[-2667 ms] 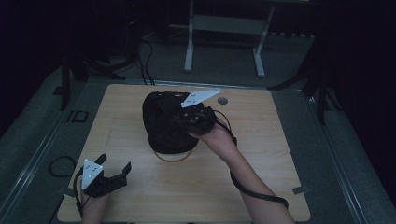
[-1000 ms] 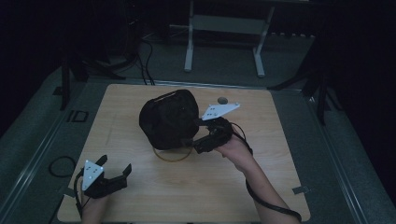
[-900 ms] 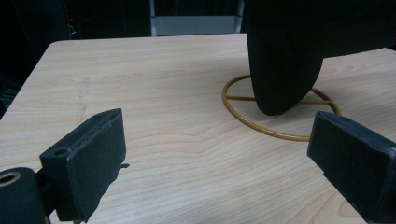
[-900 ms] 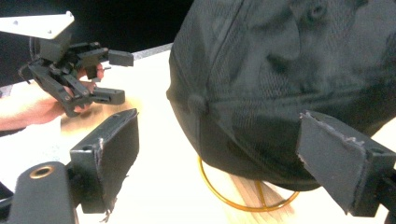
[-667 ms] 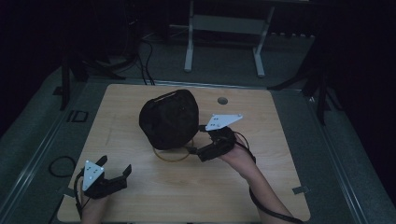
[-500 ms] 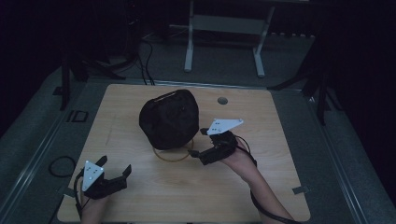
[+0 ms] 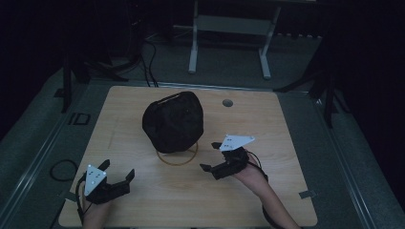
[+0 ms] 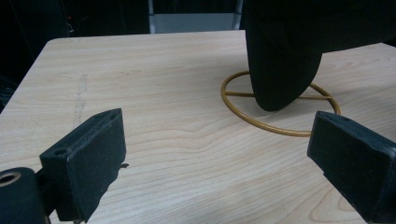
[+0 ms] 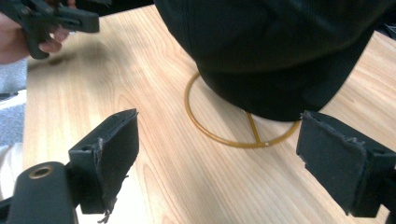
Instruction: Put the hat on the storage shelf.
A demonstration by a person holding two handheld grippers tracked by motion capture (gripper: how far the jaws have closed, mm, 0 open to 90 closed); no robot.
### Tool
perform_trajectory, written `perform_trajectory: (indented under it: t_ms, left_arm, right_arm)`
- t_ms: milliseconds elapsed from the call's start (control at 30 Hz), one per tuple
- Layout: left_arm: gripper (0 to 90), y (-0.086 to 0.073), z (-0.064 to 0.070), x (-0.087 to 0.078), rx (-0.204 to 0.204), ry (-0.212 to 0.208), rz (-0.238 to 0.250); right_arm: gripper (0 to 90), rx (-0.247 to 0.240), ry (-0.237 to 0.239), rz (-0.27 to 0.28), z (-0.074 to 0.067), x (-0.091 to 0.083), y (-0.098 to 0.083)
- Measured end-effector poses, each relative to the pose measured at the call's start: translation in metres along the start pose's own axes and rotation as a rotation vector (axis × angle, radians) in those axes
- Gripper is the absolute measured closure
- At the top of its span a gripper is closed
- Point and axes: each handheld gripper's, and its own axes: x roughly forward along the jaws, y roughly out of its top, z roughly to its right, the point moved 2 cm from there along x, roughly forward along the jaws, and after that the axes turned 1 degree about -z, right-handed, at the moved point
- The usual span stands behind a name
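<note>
A black cap [image 7: 173, 121] hangs over a thin gold wire stand whose ring base [image 7: 180, 162] lies on the wooden table [image 7: 157, 205]. My right gripper [image 7: 210, 156] is open, low over the table just right of the ring, apart from the cap. In the right gripper view the cap [image 9: 271, 46] and ring [image 9: 219, 137] lie just beyond its spread jaws [image 9: 217, 158]. My left gripper [image 7: 118, 169] is open at the near left corner, holding nothing. From the left gripper view, cap [image 8: 289, 46] and ring [image 8: 285, 133] sit ahead to the right.
A round cable hole [image 7: 228, 102] is in the tabletop behind the cap. Beyond the table's far edge stands a white desk frame [image 7: 193, 43]. A cable loop [image 7: 59, 169] lies on the floor at the left. My left gripper [image 9: 46, 18] appears at the right gripper view's top left.
My right gripper came off the cap and drew back toward the near right, ending open beside the ring. The cap stays on the stand. The left gripper has not moved.
</note>
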Motion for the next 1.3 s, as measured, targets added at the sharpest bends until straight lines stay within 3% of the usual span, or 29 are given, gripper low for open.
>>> perform_trajectory:
  t_ms: [433, 633, 1300]
  left_arm:
    - [5.2, -0.002, 0.002, 0.002, 0.010, -0.018, -0.010]
    - [5.2, -0.002, 0.002, 0.002, 0.013, -0.024, -0.006]
    - [5.2, -0.003, 0.001, 0.002, 0.016, -0.024, -0.009]
  right_arm:
    - [12.8, 0.024, -0.012, -0.007, 0.001, 0.009, -0.036]
    - [12.8, 0.026, 0.003, -0.043, -0.002, 0.013, -0.053]
    - [12.9, 0.056, -0.017, -0.060, 0.004, -0.001, -0.099]
